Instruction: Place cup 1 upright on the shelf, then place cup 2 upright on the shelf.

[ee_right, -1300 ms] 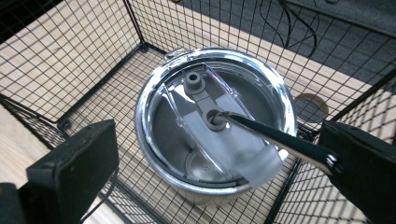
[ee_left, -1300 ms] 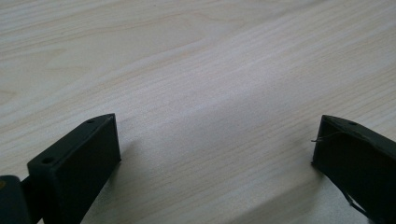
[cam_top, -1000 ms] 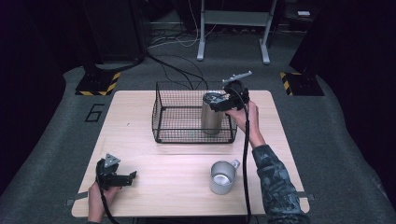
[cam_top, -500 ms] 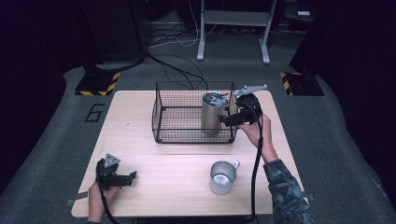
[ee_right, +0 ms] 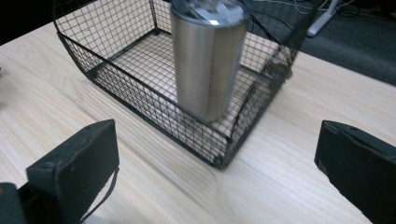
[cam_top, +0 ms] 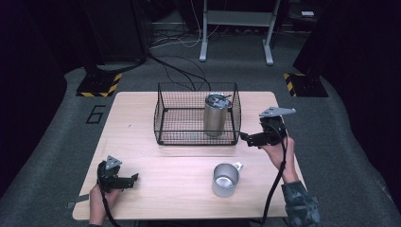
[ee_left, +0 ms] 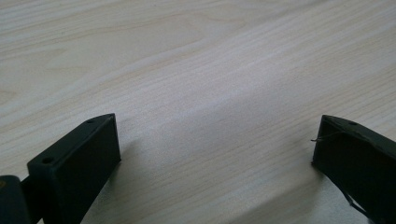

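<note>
Right claw [cam_top: 250,138] spread, empty, just outside wire basket [cam_top: 163,120]; steel tumbler [cam_top: 216,115] upright inside. Left claw [cam_top: 127,179] spread, low over counter [cam_top: 179,189]. We judge next: approach steel mug [cam_top: 225,179] level, clearing basket.

one wire basket [cam_top: 163,124], one steel tumbler [cam_top: 216,115], one metal mug [cam_top: 225,179], two hand-held grippers: left hand-held gripper [cam_top: 135,178], right hand-held gripper [cam_top: 243,138]

A steel tumbler [cam_top: 216,115] with a lid stands upright inside a black wire basket [cam_top: 179,124], in its 3 o'clock half and near the side wall. The basket sits at 12 o'clock on the tabletop [cam_top: 142,142]. A steel mug [cam_top: 225,179] stands upright, open end up, toward 5 o'clock, its handle pointing to 1 o'clock.
</note>
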Tool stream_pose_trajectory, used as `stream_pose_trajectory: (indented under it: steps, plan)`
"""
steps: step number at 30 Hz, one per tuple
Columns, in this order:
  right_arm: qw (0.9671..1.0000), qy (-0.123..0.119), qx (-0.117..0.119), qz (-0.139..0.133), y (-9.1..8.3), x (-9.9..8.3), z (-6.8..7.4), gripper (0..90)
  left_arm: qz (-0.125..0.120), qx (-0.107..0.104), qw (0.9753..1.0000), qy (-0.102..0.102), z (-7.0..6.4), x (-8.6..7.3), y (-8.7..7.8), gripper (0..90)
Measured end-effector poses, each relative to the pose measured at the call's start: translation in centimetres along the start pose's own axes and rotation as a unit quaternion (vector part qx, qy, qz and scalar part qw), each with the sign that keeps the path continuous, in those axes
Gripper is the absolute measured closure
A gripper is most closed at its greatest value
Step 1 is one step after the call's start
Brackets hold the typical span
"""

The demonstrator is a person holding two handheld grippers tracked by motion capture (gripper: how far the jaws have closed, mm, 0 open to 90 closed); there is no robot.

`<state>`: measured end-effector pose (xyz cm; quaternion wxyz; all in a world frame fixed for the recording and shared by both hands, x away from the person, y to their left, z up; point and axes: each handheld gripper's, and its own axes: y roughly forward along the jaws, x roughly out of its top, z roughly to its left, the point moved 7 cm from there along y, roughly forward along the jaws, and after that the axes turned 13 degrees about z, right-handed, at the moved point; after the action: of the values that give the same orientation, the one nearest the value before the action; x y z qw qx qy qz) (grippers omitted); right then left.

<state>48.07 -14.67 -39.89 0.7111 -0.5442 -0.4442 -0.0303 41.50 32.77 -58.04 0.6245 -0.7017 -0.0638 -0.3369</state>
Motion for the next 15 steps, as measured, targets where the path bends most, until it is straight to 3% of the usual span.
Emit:
stream_pose_trajectory:
  steps: [1,4,6,8,9,10,15]
  plan:
    - [1.0000,0.000,0.000,0.000,0.0,0.0,0.0,0.0,0.000,0.000,1.0000,0.000,0.0,0.0,0.0,0.3]
    - [0.9997,0.022,-0.009,-0.002,-0.2,-2.7,-1.1,0.0,0.001,0.000,1.0000,-0.001,0.0,0.0,0.0,0.3]
    - [0.9996,0.026,-0.010,-0.001,-0.2,-3.2,-1.3,0.0,0.001,-0.001,1.0000,-0.001,0.0,0.0,0.0,0.3]
    - [0.9987,0.047,-0.016,-0.005,-0.1,-5.5,-2.1,0.0,0.002,-0.001,1.0000,-0.001,0.0,0.0,0.0,0.3]
    - [0.9987,0.047,-0.016,-0.005,-0.1,-5.5,-2.1,0.0,0.002,-0.001,1.0000,-0.001,0.0,0.0,0.0,0.4]
    - [0.9979,0.062,-0.016,-0.010,0.0,-6.8,-2.6,0.0,0.001,-0.002,1.0000,0.000,0.0,0.0,0.0,0.3]
    - [0.9957,0.086,-0.035,-0.007,0.6,-10.2,-3.7,0.0,0.003,0.000,1.0000,-0.005,0.0,0.0,0.0,0.1]
